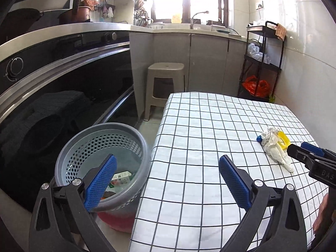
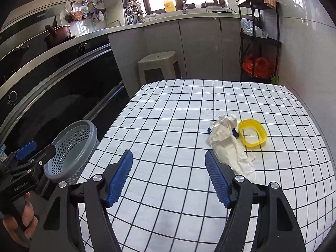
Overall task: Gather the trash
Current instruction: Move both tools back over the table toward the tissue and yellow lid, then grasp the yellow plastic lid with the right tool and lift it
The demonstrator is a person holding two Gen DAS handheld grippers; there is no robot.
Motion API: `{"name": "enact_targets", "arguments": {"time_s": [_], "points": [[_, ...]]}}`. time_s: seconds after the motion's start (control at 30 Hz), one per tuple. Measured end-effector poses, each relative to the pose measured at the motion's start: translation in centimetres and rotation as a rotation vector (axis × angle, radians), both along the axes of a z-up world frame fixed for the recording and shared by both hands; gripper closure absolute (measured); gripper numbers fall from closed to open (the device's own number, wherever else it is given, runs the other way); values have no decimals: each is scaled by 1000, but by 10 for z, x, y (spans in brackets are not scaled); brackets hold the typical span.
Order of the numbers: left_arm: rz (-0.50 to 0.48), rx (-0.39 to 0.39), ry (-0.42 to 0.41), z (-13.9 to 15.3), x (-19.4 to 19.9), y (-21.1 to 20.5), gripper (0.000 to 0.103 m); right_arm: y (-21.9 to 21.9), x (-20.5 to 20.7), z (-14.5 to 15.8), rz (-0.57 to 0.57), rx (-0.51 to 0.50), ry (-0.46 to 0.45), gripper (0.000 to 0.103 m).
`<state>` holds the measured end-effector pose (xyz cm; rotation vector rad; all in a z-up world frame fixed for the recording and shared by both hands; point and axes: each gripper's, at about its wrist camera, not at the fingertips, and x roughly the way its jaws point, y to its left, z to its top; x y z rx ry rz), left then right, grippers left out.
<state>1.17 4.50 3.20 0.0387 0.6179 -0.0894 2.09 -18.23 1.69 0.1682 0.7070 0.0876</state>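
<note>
A crumpled white tissue (image 2: 227,142) lies on the checked tablecloth (image 2: 178,113), with a yellow plastic ring (image 2: 253,135) to its right and a small blue piece (image 2: 235,133) partly under it. They also show in the left wrist view: the tissue (image 1: 275,147), the ring (image 1: 283,139). My right gripper (image 2: 169,176) is open and empty, just short of the tissue. My left gripper (image 1: 167,181) is open and empty, over the table's left edge beside the grey perforated trash basket (image 1: 100,147), which holds some wrappers.
A black oven front (image 1: 63,84) runs along the left. A beige stool (image 1: 166,82) stands beyond the table. A black shelf rack (image 1: 262,63) with red and clear bags is at the far right by the tiled wall. The basket also shows in the right wrist view (image 2: 73,147).
</note>
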Motion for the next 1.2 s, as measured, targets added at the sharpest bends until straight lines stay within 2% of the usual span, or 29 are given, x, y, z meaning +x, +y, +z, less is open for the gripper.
{"name": "enact_targets", "arguments": {"time_s": [0.17,0.63,1.07,1.2], "points": [[-56,1,6,0,7,-34,7,-26,2,-2,-29,-7,-4,34],[-181,31,30,-15,40,-116,7,-102,13,-32,-134,21,52,30],[-234,30,97,-44,74,-158,7,-150,43,-62,-202,13,136,28],[-231,35,107,-51,76,-161,7,-154,62,-69,-195,-32,150,25]]}}
